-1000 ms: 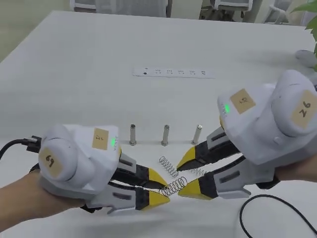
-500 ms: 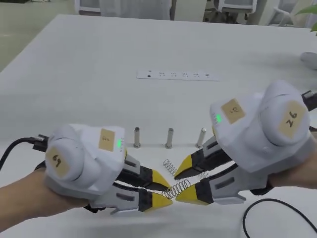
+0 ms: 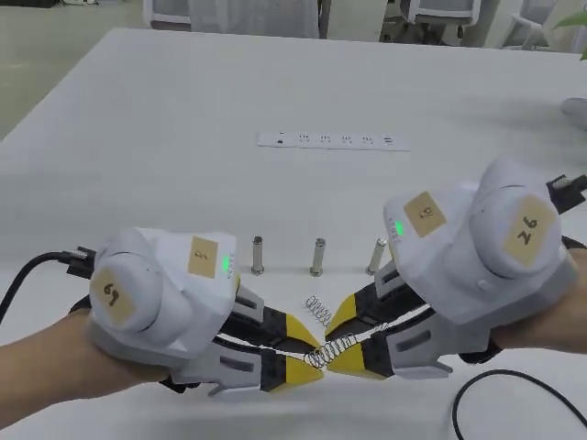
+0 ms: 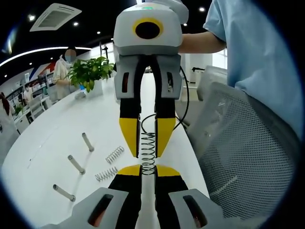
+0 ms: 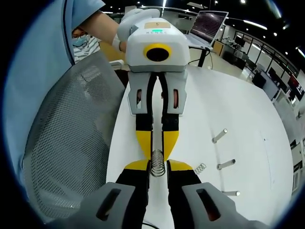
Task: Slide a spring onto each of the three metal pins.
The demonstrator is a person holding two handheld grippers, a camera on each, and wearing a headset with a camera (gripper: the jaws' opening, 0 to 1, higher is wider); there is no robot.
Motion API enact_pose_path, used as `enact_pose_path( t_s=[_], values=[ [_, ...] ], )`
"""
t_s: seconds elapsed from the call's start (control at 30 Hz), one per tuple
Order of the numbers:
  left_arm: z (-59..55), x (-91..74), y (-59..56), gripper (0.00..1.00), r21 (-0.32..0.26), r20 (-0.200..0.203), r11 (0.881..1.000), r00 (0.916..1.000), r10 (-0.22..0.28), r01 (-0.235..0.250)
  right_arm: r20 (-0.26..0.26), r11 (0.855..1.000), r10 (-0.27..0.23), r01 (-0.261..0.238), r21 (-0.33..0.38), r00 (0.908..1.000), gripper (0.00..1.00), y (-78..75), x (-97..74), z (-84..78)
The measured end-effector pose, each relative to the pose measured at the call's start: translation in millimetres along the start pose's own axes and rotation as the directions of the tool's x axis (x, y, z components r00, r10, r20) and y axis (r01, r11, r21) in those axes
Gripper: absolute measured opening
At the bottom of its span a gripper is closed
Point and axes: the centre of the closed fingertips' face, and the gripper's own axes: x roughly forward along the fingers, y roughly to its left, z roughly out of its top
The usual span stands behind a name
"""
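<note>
White workbench [image 3: 183, 110], left hand-held gripper [image 4: 148, 170] clamping a spring [image 4: 148, 149], right hand-held gripper [image 5: 158, 167] astride it, grip unclear.

In the head view the spring [image 3: 335, 346] has both ends tucked behind yellow jaw tips (only the middle coils are clear), so whether the right hand-held gripper [image 3: 330, 344] actually presses on it cannot be told. That gripper's white body crowds the rightmost pin [image 3: 377, 256] and partly covers it. A black cable [image 3: 496, 372] runs off the bottom edge. On the tabletop [image 3: 183, 137], the power strip [image 3: 326, 140] is too small to make out its sockets.
</note>
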Motion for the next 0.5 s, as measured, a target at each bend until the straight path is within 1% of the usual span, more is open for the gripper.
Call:
enact_pose_path(
  t_s=[0.17, 0.5],
  values=[
    [-1.3, 0.7, -0.9, 0.01, 0.0, -0.007, 1.0, 0.9999, -0.008, 0.008, -0.003, 1.0, 0.003, -0.003, -0.002, 1.0, 0.1, 0.6, 1.0, -0.7],
    [0.2, 1.4, 1.4, 0.01, -0.005, 0.002, 1.0, 1.0, -0.002, 0.002, 0.001, 1.0, 0.009, -0.009, 0.002, 1.0, 0.09, -0.2, 2.9, 0.0]
  ],
)
